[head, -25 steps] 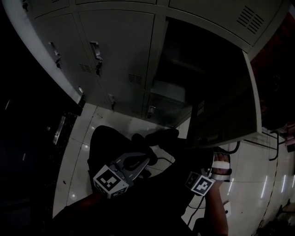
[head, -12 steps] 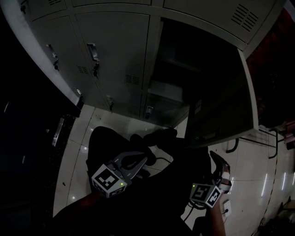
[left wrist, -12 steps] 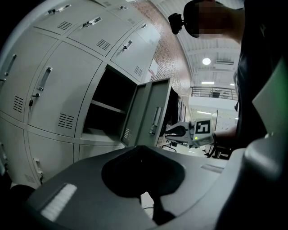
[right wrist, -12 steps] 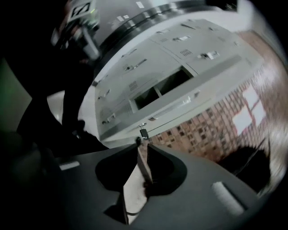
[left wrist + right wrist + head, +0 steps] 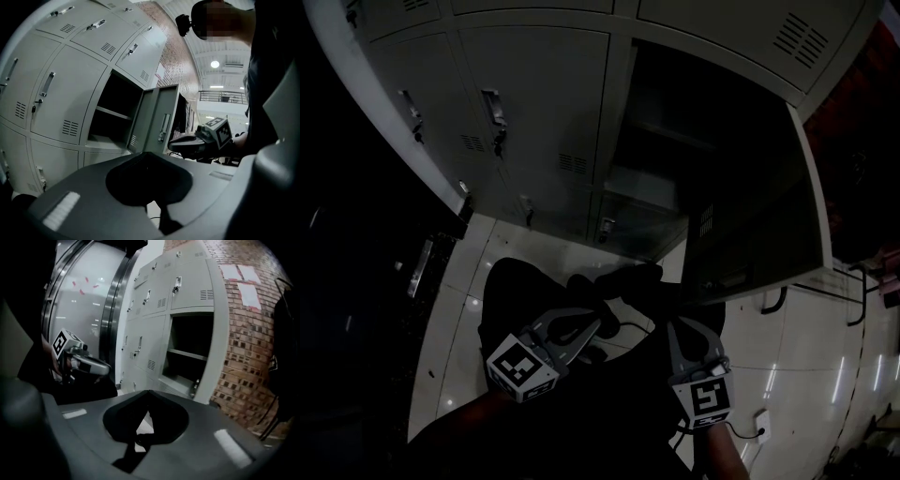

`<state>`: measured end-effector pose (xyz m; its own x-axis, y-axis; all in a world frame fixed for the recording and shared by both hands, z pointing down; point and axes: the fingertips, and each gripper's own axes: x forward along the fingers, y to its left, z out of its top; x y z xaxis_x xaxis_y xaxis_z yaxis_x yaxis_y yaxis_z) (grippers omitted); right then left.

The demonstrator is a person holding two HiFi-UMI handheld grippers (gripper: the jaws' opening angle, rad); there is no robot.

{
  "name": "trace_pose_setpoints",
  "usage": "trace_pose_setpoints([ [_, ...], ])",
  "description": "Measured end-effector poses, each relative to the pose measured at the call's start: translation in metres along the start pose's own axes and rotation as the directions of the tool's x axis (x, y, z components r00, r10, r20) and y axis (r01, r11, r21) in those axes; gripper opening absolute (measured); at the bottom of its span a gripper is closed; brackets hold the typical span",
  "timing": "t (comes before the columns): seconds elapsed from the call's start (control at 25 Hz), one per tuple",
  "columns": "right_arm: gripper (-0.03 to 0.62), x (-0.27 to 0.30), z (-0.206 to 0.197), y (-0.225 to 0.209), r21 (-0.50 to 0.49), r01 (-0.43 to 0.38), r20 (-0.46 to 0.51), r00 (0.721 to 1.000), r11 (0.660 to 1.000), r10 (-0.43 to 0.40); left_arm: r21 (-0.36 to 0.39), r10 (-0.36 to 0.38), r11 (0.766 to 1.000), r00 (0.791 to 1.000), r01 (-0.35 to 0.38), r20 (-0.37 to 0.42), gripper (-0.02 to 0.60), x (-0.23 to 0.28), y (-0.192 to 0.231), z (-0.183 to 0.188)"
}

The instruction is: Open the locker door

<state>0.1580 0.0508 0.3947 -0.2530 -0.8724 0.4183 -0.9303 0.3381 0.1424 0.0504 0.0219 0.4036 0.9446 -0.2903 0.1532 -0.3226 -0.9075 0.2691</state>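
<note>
The grey locker door [image 5: 759, 197] stands swung wide to the right, and its dark compartment [image 5: 666, 159] with a shelf is exposed. Both grippers hang low in front of the person, away from the lockers. My left gripper [image 5: 598, 323] is shut with nothing in it. My right gripper [image 5: 682, 323] sits just under the door's lower edge without touching it, shut and empty. In the left gripper view the open door [image 5: 164, 122] is ahead, with the right gripper [image 5: 187, 143] beside it. The right gripper view faces the open compartment [image 5: 187, 352] and shows the left gripper [image 5: 101, 366].
Closed lockers with metal handles [image 5: 495, 108] fill the wall left of the open one. A brick wall [image 5: 248, 333] rises to the right of the lockers. A cable [image 5: 773, 300] lies on the pale tiled floor [image 5: 525, 248]. The person's dark legs [image 5: 609, 281] are between the grippers and the lockers.
The right gripper swung left from beneath the door's outer corner to the person's front and turned its marker cube toward the camera. The left gripper and the door stayed where they were.
</note>
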Motion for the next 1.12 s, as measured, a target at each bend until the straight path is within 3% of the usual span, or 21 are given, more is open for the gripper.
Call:
trace_pose_setpoints([
  [0.36,0.002,0.034,0.014,0.038,0.066,-0.143,0.095,0.986,0.988,0.136,-0.016,0.019,1.000,1.000,-0.018,0.012,0.012,-0.003,0.007,0.002],
  [1.12,0.002,0.036,0.013,0.039,0.134,-0.164,0.119,0.982,0.977,0.148,-0.013,0.013,1.000,1.000,-0.013,-0.001,0.012,-0.002,0.006,-0.001],
])
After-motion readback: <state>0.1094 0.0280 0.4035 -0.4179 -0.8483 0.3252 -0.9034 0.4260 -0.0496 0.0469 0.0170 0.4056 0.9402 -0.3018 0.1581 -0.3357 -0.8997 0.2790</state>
